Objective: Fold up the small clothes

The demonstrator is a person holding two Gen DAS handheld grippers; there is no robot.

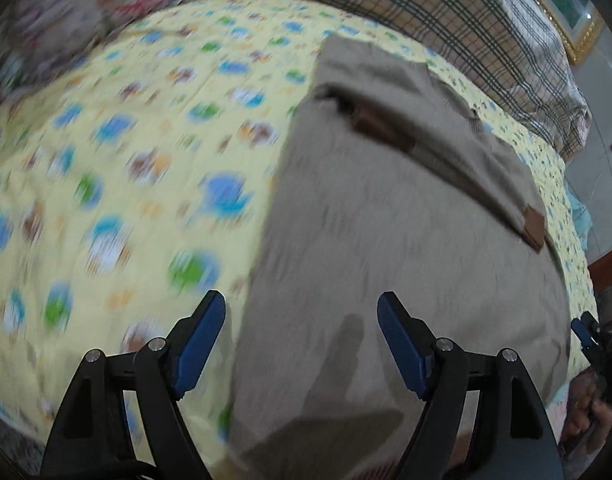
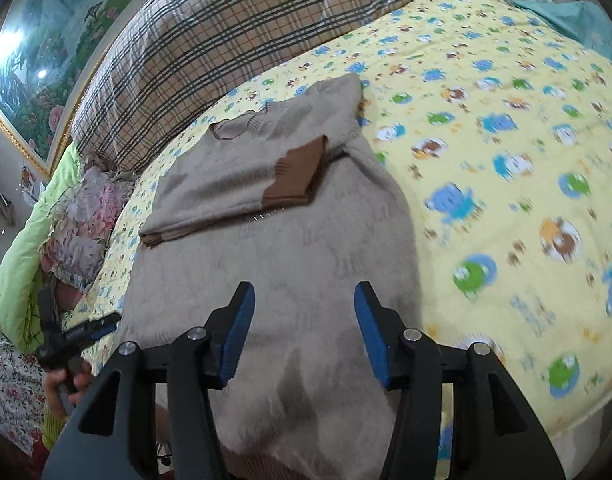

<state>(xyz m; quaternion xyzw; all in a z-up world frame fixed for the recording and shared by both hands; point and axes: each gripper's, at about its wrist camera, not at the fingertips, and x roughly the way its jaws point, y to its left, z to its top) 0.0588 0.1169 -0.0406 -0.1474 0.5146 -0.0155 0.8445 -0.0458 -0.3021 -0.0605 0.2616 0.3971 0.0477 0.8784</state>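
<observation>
Grippers [image 1: 302, 320] [image 2: 302, 312] gape over sweater [image 2: 266, 220]; right view shows cuffs [image 2: 294, 176].

My left hand-held gripper [image 1: 300, 340] had 2 matte black fingers faced with ribbed blue pads [image 1: 200, 346], and 2 round silver screws sat on each side of its black linkage. My right hand-held gripper [image 2: 300, 334] was built the same, black frame, blue pads [image 2: 370, 334], silver screws. Bare skin showed on my left hand [image 2: 68, 386], above a yellow-green cuff.

Beige sweater [image 2: 266, 248], brown cuffs; yellow cartoon-print blanket [image 2: 506, 140].
</observation>
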